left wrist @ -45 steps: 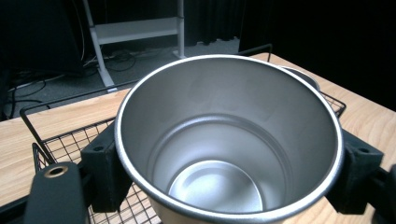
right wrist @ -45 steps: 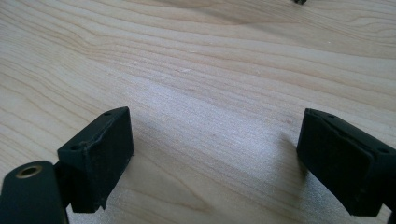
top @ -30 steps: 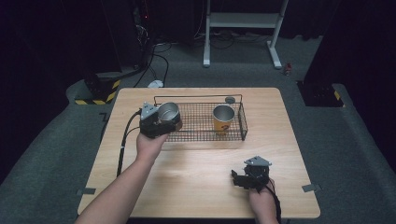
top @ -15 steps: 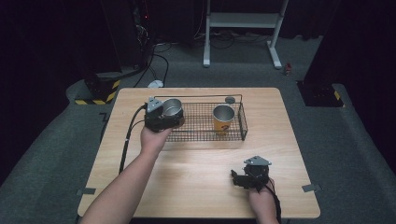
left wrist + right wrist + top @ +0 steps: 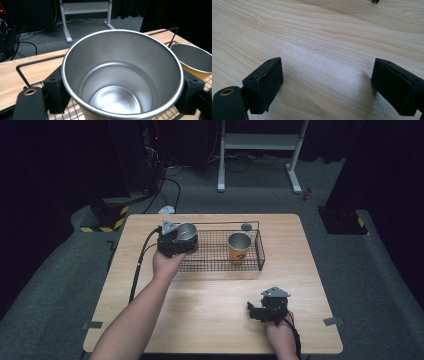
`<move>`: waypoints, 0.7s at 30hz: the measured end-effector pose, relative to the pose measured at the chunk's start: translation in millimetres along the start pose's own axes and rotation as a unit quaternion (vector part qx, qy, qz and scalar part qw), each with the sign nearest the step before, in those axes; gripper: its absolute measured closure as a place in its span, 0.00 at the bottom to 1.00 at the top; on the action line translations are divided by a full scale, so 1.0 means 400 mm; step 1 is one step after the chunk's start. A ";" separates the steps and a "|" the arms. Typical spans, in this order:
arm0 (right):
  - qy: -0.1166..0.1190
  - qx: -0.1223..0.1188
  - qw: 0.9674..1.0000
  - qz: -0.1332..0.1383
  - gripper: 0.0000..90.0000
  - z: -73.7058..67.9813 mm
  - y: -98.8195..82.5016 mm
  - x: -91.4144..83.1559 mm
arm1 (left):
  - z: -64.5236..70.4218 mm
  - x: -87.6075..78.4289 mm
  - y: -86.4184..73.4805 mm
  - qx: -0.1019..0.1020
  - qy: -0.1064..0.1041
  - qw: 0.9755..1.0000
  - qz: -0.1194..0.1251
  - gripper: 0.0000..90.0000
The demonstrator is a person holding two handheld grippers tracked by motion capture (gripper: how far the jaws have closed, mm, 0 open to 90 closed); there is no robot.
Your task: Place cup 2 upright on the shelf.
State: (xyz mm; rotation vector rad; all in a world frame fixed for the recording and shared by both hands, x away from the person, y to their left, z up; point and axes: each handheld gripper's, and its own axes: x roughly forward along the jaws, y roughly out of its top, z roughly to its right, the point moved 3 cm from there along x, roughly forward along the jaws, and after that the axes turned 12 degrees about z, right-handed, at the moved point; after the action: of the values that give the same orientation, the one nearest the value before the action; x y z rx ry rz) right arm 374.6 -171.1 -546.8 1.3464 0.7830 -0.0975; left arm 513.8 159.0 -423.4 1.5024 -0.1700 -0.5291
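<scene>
The wooden table (image 5: 210, 315) carries a wire basket (image 5: 260, 251) holding a yellow cup (image 5: 239, 247). At the basket's left end the left gripper (image 5: 122, 82) is clamped across a steel cup (image 5: 120, 75) — light, rigid, slick-walled, best squeezed at mid-wall. The right gripper (image 5: 325, 85) rests on the tabletop, jaws apart and empty.

The steel cup (image 5: 122, 75) looks like brushed metal, smooth with a soft satin sheen inside. The yellow cup (image 5: 239, 247) has the same dull metal lining. The wire basket (image 5: 220, 265) is thin matt black wire. The table (image 5: 324, 37) is pale, matt wood with visible grain.
</scene>
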 end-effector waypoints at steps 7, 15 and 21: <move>0.000 0.001 1.000 0.000 0.12 -0.001 0.000 -0.001 | -0.004 0.023 0.000 -0.001 0.006 1.000 -0.012 0.21; 0.000 0.001 1.000 0.000 0.12 -0.001 0.000 -0.001 | -0.012 0.047 -0.016 -0.007 0.015 1.000 -0.025 0.21; 0.000 0.000 1.000 0.000 0.12 -0.001 0.000 -0.001 | -0.013 0.057 -0.035 -0.001 0.018 0.999 -0.037 0.21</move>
State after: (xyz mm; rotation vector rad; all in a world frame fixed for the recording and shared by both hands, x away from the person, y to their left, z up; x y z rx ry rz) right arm 374.2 -171.0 -546.7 1.3472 0.7828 -0.0982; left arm 532.7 154.2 -442.4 1.5192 -0.0866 -0.5604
